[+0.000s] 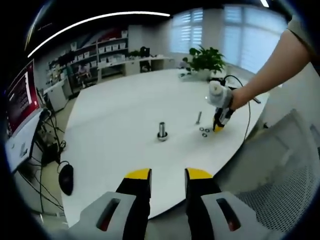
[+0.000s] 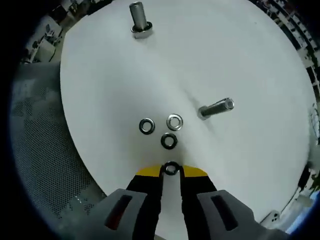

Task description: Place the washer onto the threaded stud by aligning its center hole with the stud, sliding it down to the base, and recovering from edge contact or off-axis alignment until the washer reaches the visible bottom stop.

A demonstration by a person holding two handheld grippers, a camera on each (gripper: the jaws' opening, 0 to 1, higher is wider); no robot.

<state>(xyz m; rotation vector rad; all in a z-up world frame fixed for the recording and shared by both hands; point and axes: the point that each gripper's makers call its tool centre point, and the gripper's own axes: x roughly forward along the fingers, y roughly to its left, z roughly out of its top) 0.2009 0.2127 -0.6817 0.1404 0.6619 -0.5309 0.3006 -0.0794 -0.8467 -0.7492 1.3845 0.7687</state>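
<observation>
1. Left gripper view, far left of the bench: a red-lit monitor, with a dark mouse on the floor below it.
2. The left tool hangs over the near bench edge, jaws apart and holding nothing.
3. Near the bench middle stands a stud, upright on its base. Right of it stands a thinner bolt.
4. Right of the bolt, the right tool points down at the bench beside a few washers, held by a person's hand.
5. A plant sits at the far bench edge; a mesh chair is at far right.
6. Right gripper view: the stud is at upper left, well apart from the washers.
7. Three loose washers lie in a cluster on the bench, between the bolt and the right tool.
8. The right tool's jaws are pinched on a fourth washer, at their tips, just beside the cluster.
</observation>
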